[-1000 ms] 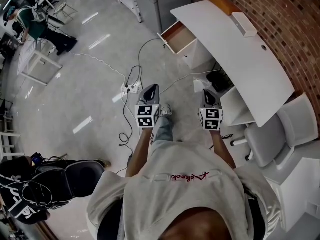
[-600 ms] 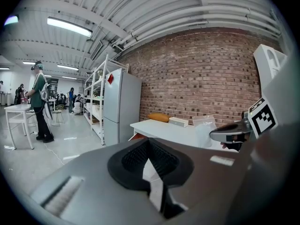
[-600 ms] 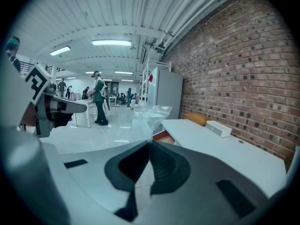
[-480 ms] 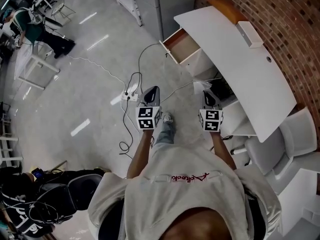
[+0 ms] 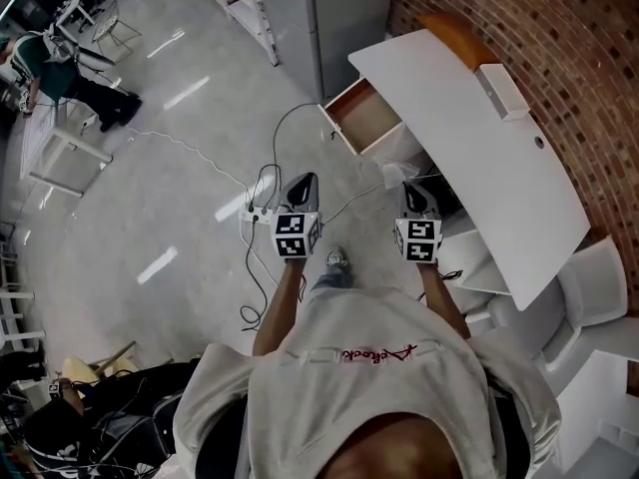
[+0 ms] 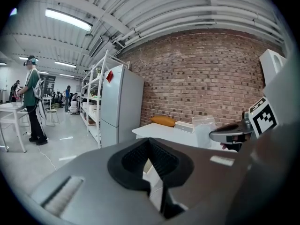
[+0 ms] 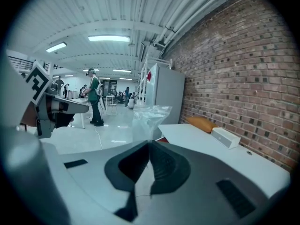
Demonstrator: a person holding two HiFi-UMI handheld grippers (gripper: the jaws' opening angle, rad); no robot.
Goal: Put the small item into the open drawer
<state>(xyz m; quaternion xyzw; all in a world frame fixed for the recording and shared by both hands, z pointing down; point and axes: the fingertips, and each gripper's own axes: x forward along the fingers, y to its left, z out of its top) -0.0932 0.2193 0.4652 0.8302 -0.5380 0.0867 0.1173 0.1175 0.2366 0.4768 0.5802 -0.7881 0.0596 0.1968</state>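
You're stepping closer, so the open drawer (image 5: pixel 361 116) is sliding nearer. Your right claw (image 5: pixel 416 193) is staying clamped on the clear bag (image 7: pixel 149 117), well short of the drawer; your left claw (image 5: pixel 302 185) is riding pinched together, empty.

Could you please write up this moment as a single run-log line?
stage: carrying | left gripper: shut, empty | right gripper: shut on clear bag | drawer: open, ahead, bag not yet inside
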